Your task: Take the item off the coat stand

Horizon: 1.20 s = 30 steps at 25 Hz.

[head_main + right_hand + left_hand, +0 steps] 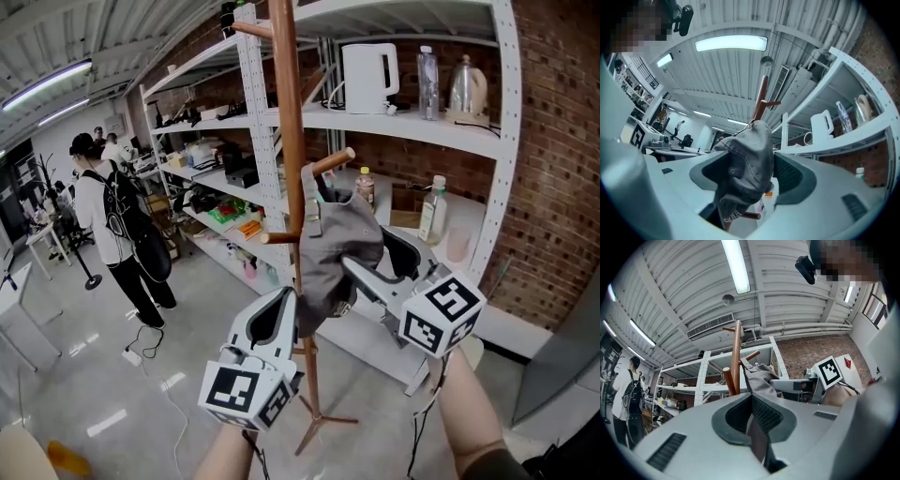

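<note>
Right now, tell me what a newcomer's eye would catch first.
A grey cap hangs from the wooden coat stand in the middle. The left gripper and the right gripper both clamp it from below. Behind stands a white shelf rack against a brick wall.

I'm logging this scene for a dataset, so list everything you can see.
grey fabric cap: one, grey, hanging on the stand
wooden coat stand: one, brown, centre
white metal shelving unit: one, white, behind the stand
white electric kettle: one, white, upper shelf
clear plastic bottle: one, clear, right of kettle
person with black backpack: one, white shirt, far left
left gripper: one, grey, shut on cap's edge
right gripper: one, grey, shut round cap
</note>
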Available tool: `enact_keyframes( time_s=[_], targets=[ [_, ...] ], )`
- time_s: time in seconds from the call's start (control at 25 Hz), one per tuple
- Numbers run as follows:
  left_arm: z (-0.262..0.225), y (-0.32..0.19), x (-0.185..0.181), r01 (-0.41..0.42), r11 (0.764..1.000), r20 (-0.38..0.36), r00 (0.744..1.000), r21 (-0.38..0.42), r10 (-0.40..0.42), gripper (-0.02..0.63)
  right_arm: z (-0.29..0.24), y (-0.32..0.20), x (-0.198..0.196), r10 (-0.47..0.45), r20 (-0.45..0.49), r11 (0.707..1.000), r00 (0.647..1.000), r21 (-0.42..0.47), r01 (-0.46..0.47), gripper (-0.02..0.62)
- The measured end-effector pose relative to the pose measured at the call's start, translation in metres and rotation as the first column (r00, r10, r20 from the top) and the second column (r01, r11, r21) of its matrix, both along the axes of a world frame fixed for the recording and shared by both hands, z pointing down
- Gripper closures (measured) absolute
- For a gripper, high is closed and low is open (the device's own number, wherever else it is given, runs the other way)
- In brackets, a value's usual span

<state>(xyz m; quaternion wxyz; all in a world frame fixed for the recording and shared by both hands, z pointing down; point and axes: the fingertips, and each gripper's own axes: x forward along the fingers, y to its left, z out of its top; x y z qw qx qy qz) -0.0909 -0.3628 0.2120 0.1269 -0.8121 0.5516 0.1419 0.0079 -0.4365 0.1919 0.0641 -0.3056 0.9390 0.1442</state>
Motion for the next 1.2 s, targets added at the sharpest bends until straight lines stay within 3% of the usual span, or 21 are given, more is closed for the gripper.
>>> enact_keyframes(
  time_s=[0.32,0.76,1.2],
  targets=[
    [0.000,0.005,-0.002,-0.004,1.000,0.006,1.000,-0.003,0.004,0.600,-0.003,-0.003,-0.007,0.044,-0.054,0.998,0.998,0.047,-0.042,0.289],
    [0.007,0.006,-0.009,-0.018,1.000,0.012,1.000,-0.024,0.018,0.600,-0.015,0.002,-0.011,0.092,-0.063,0.988,0.994,0.127,-0.083,0.533],
    [0.006,0.005,-0.009,-0.026,1.000,0.019,0.999,-0.016,0.026,0.600,-0.026,0.006,-0.011,0.108,-0.048,0.982,0.993,0.161,-0.099,0.555]
  ],
)
